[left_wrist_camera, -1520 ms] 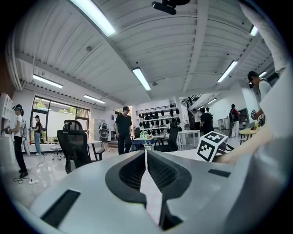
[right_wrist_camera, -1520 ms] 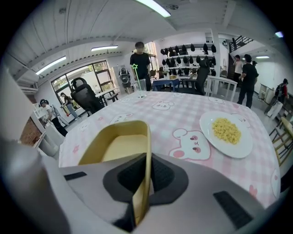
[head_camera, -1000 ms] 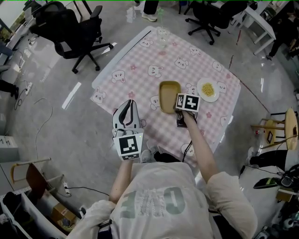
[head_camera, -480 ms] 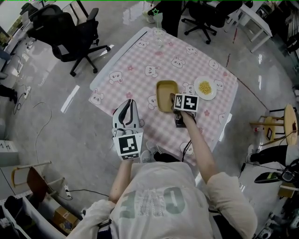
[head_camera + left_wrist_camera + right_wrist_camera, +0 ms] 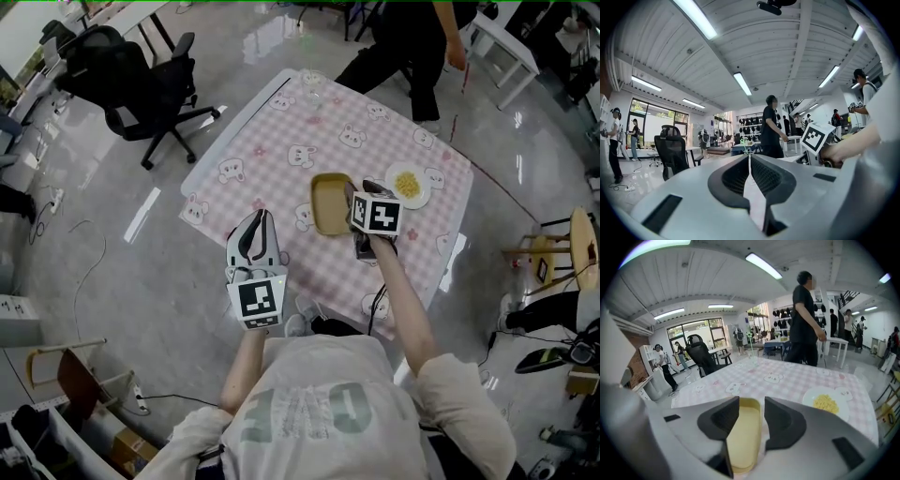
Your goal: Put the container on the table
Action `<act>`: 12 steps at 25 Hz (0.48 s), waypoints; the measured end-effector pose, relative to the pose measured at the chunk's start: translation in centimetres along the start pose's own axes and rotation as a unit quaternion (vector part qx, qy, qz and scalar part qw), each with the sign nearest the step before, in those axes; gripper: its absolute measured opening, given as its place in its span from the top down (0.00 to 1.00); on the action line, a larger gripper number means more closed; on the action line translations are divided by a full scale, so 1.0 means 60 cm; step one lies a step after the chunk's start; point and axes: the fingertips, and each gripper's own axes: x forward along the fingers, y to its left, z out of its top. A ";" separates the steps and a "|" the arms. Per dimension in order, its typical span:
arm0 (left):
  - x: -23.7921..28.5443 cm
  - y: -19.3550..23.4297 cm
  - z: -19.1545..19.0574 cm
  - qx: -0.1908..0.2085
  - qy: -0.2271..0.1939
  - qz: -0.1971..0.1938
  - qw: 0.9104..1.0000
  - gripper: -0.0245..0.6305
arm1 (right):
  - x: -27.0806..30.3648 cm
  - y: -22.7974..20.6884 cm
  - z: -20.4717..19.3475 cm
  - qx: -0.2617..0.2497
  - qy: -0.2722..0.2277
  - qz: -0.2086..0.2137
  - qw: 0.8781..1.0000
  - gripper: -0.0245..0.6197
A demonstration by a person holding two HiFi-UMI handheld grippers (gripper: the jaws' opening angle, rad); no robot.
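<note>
- The bench shows bare cloth over its left half and far middle, open to a reach.
- The container lies near the middle, with the plate to its right and cloth between them.
- A glass stands at the far edge.
- A person walks just beyond the far side.

The mustard-yellow rectangular plastic container is showing one uniform colour. The checked fabric tablecloth is displaying pink and white squares with white bear prints.
</note>
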 end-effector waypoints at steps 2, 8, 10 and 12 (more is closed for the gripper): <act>0.003 -0.002 0.007 0.001 -0.004 -0.002 1.000 0.91 | -0.031 0.012 0.044 -0.011 -0.044 0.002 0.999 0.73; 0.003 -0.017 0.022 0.005 -0.012 -0.015 1.000 0.91 | -0.118 0.052 0.107 -0.036 -0.135 0.018 0.990 0.79; 0.003 -0.019 0.027 0.007 -0.014 -0.017 1.000 0.91 | -0.139 0.061 0.116 -0.042 -0.156 0.019 0.987 0.81; 0.005 -0.019 0.030 0.009 -0.016 -0.019 1.000 0.91 | -0.161 0.068 0.124 -0.046 -0.179 0.020 0.983 0.84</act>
